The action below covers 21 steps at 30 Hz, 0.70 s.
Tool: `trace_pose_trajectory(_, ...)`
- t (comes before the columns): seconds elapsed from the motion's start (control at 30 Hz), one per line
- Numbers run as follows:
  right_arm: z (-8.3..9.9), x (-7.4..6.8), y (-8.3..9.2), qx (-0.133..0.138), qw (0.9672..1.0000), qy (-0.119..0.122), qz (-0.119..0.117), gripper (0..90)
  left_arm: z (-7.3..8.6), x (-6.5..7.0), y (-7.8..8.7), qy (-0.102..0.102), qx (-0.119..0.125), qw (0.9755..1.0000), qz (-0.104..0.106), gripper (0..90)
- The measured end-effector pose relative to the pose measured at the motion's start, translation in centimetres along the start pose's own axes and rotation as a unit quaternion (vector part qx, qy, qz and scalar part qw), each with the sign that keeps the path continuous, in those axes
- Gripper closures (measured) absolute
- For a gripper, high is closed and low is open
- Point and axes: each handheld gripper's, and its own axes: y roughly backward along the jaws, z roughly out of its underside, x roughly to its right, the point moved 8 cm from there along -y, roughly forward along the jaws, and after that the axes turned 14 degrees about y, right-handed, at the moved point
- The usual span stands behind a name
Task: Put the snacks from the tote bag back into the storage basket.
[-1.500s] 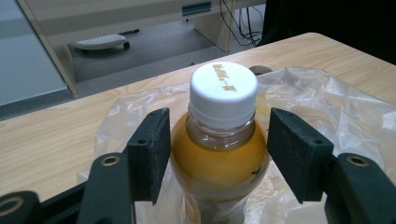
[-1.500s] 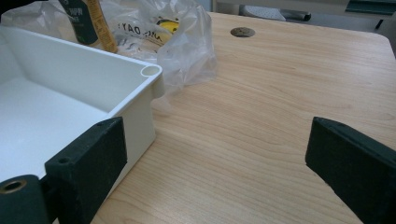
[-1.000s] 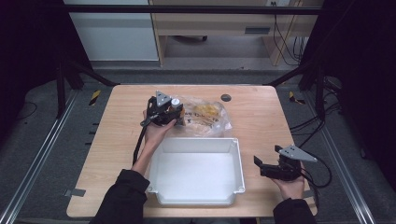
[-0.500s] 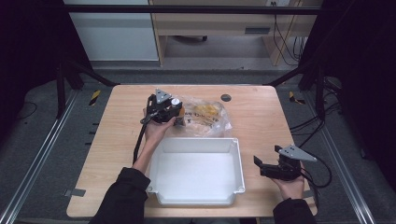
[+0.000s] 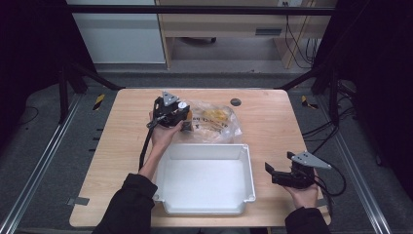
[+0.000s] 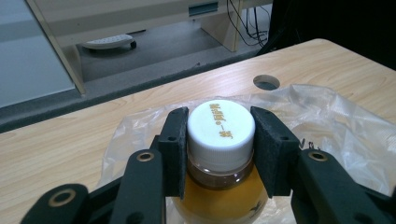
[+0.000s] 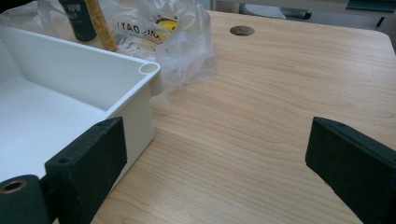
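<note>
One bottle, white cap, amber liquid, upright on plastic bag, clamped at cap between left gripper pads; jaws just closed on it. Step: grasp made, lift pending. Next, likely: raise straight, carry back to white tray near its wrist. Right gripper wide open, empty, beside tray.

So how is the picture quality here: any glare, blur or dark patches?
High view: table evenly lit, surroundings dark, tray near overexposed. Left gripper view: bottle cap sharp, mild sheen on the plastic bag. Right gripper view: the hand-held gripper pads look soft up close, with wide-angle stretch at the edges.
</note>
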Motion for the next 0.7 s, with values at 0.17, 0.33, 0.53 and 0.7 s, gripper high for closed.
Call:
trace_pose_trajectory(0.17,0.0,0.0,0.0,0.0,1.0,-0.001,0.001,5.7,-0.9,0.1,1.0,-0.001,0.01,0.9999,0.005,59.0)
trace_pose_trajectory(0.33,-0.1,0.0,0.0,0.0,1.0,-0.001,0.001,5.7,-1.9,0.5,2.1,-0.002,0.02,0.9998,0.007,59.0)
trace_pose_trajectory(0.53,0.0,0.0,0.0,0.0,1.0,-0.001,0.002,5.6,-3.3,1.1,3.4,0.002,0.029,0.9994,0.016,59.0)
trace_pose_trajectory(0.7,-0.1,0.0,0.1,0.002,1.0,-0.002,0.002,5.6,-4.5,1.5,4.5,-0.005,0.043,0.9989,0.016,59.0)
